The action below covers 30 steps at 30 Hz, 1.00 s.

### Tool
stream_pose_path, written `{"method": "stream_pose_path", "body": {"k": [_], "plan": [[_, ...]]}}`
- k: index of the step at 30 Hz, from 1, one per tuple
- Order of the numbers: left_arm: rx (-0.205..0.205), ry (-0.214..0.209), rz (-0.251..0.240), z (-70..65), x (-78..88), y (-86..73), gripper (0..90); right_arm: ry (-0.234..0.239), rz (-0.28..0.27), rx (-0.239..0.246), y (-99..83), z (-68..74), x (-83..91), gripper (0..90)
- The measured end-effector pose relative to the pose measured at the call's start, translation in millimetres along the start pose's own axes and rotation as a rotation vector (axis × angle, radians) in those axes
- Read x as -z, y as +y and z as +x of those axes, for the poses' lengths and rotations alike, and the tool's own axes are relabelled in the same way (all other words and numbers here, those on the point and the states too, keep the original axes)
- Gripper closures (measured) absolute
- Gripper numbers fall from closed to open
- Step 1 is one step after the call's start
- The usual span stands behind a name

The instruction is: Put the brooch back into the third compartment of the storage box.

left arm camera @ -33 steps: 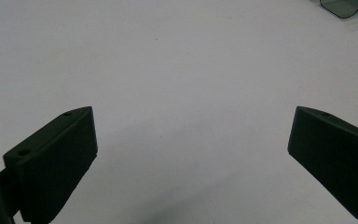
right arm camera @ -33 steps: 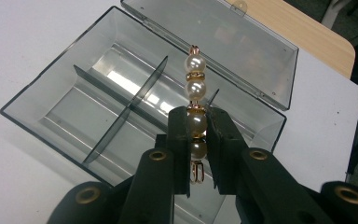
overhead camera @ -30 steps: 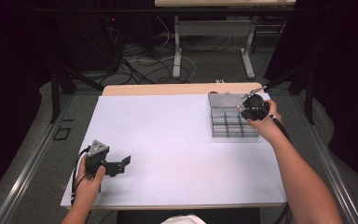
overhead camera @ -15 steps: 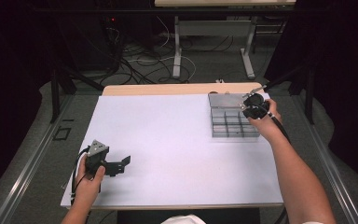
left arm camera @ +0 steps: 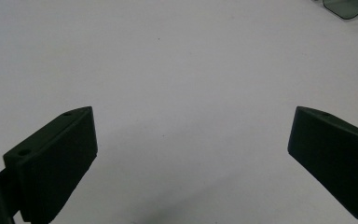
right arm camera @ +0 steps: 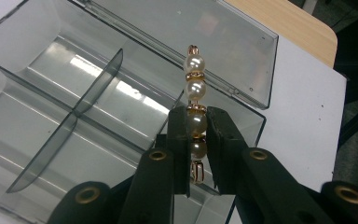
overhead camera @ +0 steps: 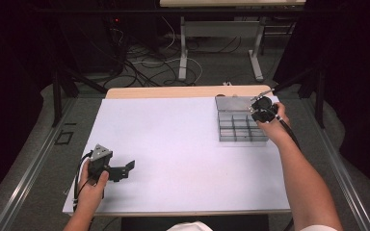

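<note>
My right gripper (right arm camera: 197, 122) is shut on a short string of pearl beads with gold spacers (right arm camera: 194, 88), which sticks up past the jaw tips. It hovers over the far right corner of a clear plastic compartment box (right arm camera: 79, 98) with its lid (right arm camera: 214, 42) folded back. In the high view the right gripper (overhead camera: 261, 108) hangs over the box (overhead camera: 236, 126) at the table's right. My left gripper (overhead camera: 121, 169) rests low at the near left of the white table, jaws wide apart. Its jaws (left arm camera: 191, 154) frame bare white tabletop.
The white table surface (overhead camera: 173, 144) spreads between the two hands. A wooden strip (overhead camera: 173, 91) runs along the far edge. Beyond it are table legs and cables on a dark floor. A corner of the box (left arm camera: 347, 7) peeks in at the top right of the left gripper view.
The right hand has shifted only slightly over the box. The left hand has stayed put.
</note>
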<state>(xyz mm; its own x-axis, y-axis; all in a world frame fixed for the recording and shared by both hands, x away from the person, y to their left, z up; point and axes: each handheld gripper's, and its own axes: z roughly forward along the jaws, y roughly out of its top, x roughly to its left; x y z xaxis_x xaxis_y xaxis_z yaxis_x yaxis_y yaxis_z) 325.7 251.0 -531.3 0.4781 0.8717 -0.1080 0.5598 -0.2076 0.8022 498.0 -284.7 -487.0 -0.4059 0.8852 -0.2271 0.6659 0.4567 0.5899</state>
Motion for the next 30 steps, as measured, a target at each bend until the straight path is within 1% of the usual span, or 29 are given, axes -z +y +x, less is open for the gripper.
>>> {"method": "stream_pose_path", "body": {"k": [3, 9, 11, 16, 18, 19, 20, 22, 25, 27, 29, 30], "plan": [[0.005, 0.0, -0.002, 0.5, 0.0, 0.0, 1.1, -0.006, -0.002, 0.006, -0.5, -0.5, -3.1, 80.5], [0.015, -0.003, -0.002, 1.5, -1.9, 0.0, 1.1, -0.016, 0.012, -0.006, -1.8, -3.7, -11.2, 80.5], [0.014, -0.004, 0.001, 2.5, -2.7, -0.1, 1.0, -0.008, 0.015, -0.004, -2.2, -4.7, -14.4, 80.5], [0.024, -0.002, 0.008, 4.2, -3.3, -1.0, 1.1, -0.015, 0.023, -0.004, -3.5, -6.0, -21.7, 80.5], [0.025, 0.0, 0.007, 4.2, -2.8, -1.1, 1.1, -0.018, 0.026, 0.003, -4.0, -7.1, -23.0, 80.5], [0.025, 0.002, 0.007, 4.0, -2.6, -1.3, 1.1, -0.014, 0.026, -0.004, -4.3, -6.9, -23.8, 80.4], [0.025, 0.003, 0.007, 3.8, -2.3, -1.5, 1.1, -0.015, 0.026, 0.0, -4.6, -7.6, -24.1, 80.4], [0.024, 0.004, 0.008, 3.5, -1.7, -1.7, 1.1, -0.017, 0.023, -0.006, -4.6, -7.9, -24.7, 80.4], [0.019, 0.008, 0.006, 3.1, -0.8, -2.1, 1.1, -0.015, 0.022, 0.002, -5.2, -10.7, -25.8, 80.4], [0.02, 0.01, 0.003, 2.5, -0.4, -2.4, 1.1, -0.02, 0.021, -0.011, -5.7, -11.4, -26.8, 80.4], [0.022, 0.008, 0.003, 2.1, 0.5, -2.4, 1.1, -0.017, 0.03, -0.015, -6.5, -12.6, -27.7, 80.4], [0.024, 0.008, 0.001, 1.8, 0.5, -2.6, 1.1, -0.017, 0.029, -0.009, -7.1, -13.1, -27.9, 80.4]]}}
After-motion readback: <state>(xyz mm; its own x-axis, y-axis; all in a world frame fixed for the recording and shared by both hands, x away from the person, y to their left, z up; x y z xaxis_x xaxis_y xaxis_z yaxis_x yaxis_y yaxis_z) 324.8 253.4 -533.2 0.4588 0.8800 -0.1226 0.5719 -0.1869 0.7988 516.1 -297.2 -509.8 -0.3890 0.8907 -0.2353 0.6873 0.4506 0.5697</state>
